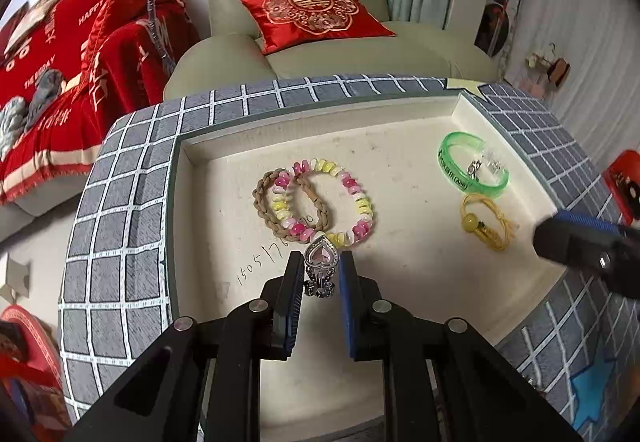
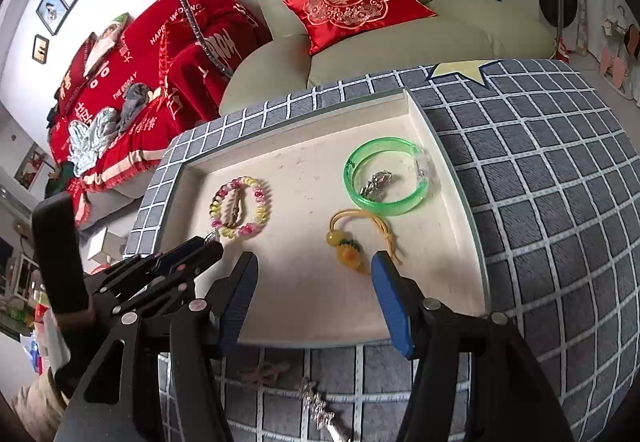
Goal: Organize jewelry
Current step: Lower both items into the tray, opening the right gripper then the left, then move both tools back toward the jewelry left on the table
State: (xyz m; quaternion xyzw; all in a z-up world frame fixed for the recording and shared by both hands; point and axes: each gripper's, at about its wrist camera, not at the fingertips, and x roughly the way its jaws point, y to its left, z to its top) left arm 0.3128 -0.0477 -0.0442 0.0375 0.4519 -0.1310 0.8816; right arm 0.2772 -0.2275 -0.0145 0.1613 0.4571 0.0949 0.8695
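In the left wrist view my left gripper is shut on a silver heart pendant with a pink stone, held just above the cream tray. Just beyond it lie a pink, yellow and white bead bracelet and a braided brown cord bracelet, overlapping. My right gripper stands open over the tray's near part. A yellow cord with an amber pendant lies on the tray between its fingertips, nearer the right one, and the pads do not press on it. Behind that lies a green bangle.
Small silver pieces lie inside the green bangle. The tray sits on a grey grid-patterned cloth. On the cloth before the tray lie a pink bow-shaped piece and a silver ornament. An armchair with a red cushion stands behind.
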